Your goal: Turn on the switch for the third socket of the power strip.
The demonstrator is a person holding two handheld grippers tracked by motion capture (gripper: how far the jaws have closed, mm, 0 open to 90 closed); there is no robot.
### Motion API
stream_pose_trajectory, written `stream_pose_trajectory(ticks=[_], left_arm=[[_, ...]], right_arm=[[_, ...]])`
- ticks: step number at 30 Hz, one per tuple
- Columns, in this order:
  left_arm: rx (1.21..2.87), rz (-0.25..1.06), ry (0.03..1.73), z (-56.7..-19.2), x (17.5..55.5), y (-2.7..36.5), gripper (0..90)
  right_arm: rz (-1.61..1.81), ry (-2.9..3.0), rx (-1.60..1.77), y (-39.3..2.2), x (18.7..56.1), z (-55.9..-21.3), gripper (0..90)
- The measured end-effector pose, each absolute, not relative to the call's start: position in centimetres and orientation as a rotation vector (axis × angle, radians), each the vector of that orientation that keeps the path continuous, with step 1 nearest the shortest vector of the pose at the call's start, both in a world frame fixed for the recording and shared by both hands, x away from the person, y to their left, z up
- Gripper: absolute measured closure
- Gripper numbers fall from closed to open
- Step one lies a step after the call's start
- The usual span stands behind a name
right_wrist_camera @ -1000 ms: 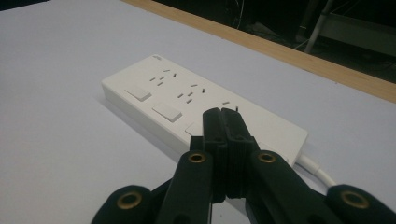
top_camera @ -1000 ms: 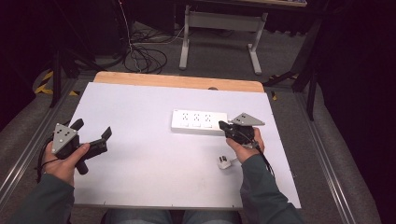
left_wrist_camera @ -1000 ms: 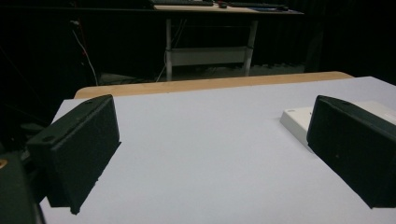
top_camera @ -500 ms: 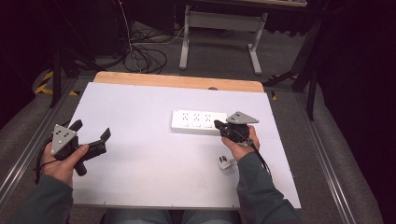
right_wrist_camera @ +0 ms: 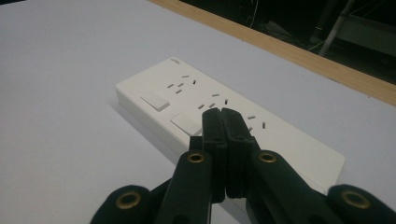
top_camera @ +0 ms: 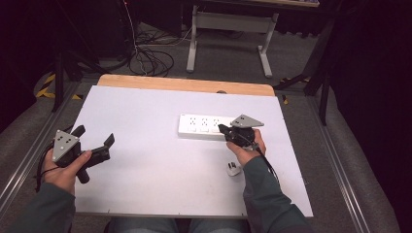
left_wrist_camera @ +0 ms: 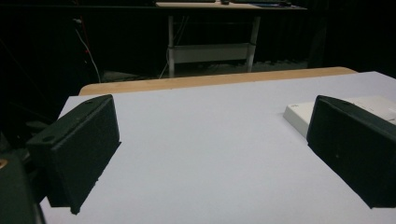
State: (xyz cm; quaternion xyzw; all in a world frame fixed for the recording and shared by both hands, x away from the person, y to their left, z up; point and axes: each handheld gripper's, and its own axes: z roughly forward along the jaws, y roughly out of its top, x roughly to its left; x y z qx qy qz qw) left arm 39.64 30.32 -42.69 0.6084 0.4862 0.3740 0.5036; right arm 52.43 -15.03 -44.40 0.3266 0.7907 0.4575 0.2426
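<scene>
The closed jaws of the right gripper (right_wrist_camera: 223, 122) are held just above the power strip (right_wrist_camera: 224, 121), whose long axis runs crosswise; the left gripper (top_camera: 92, 145), jaws apart, is well away.

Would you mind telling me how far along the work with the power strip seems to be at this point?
Nothing looks plugged in yet: the white plug lies loose on the table, near the person's right forearm. In hand: the right gripper, fingers pressed together and empty, is at the power strip, over its switches. The left gripper waits open at the table's left side. Left, probably: picking up the plug and seating it in a socket.
</scene>
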Motion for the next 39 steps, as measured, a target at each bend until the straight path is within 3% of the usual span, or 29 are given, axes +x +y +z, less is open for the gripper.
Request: stream_pose_trajectory(ticks=[39], left_arm=[[1.476, 0.911, 1.185, -42.8, 39.1, 30.8, 3.2]], right_arm=[[1.211, 2.246, 0.801, -11.7, 54.0, -44.9, 89.7]])
